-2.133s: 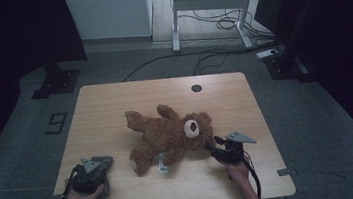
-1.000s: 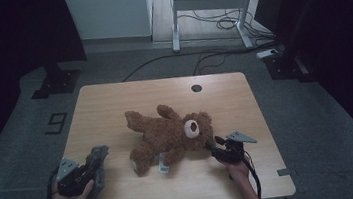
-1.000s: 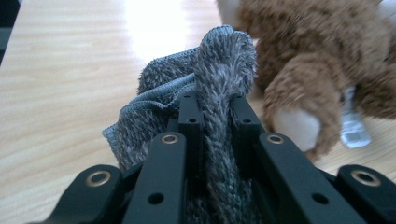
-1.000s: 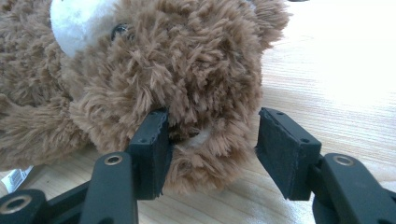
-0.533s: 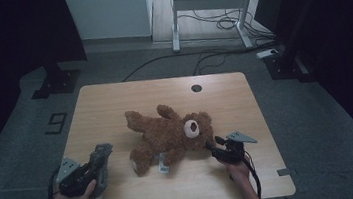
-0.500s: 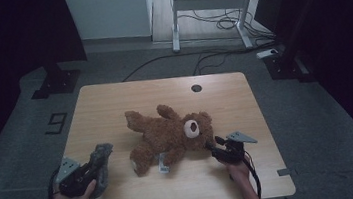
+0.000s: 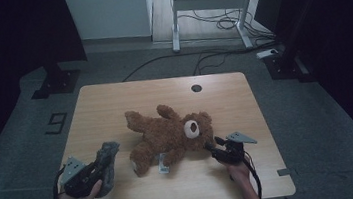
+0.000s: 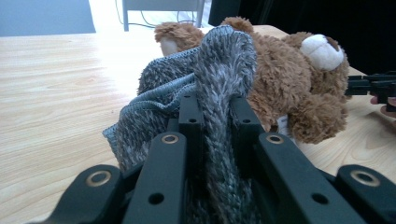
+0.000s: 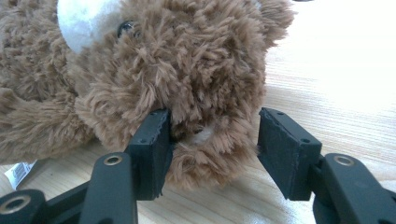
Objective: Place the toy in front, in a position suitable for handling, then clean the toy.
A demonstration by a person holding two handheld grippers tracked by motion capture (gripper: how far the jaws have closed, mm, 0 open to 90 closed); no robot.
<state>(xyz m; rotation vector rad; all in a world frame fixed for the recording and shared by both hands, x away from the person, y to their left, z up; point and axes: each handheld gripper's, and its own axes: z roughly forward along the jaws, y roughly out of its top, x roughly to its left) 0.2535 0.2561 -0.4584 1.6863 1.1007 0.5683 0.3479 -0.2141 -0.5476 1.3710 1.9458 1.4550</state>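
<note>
On the wooden table (image 7: 114, 101) the brown teddy bear (image 7: 168, 135) lies mid-table. The right gripper (image 9: 212, 140) pinches its ear, steadying it. The left gripper (image 8: 212, 121) clamps a grey knitted garment (image 8: 219, 70) beside the bear; dressing seems next, needing the opening brought to a limb.

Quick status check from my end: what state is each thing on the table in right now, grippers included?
Teddy bear: lying on the table, one ear between the right gripper's jaws.
Grey knitted cloth: bunched, lifted, clamped in the left gripper.
Left gripper: shut on the cloth.
Right gripper: left pad on the ear, right pad apart; grip unclear.
</note>
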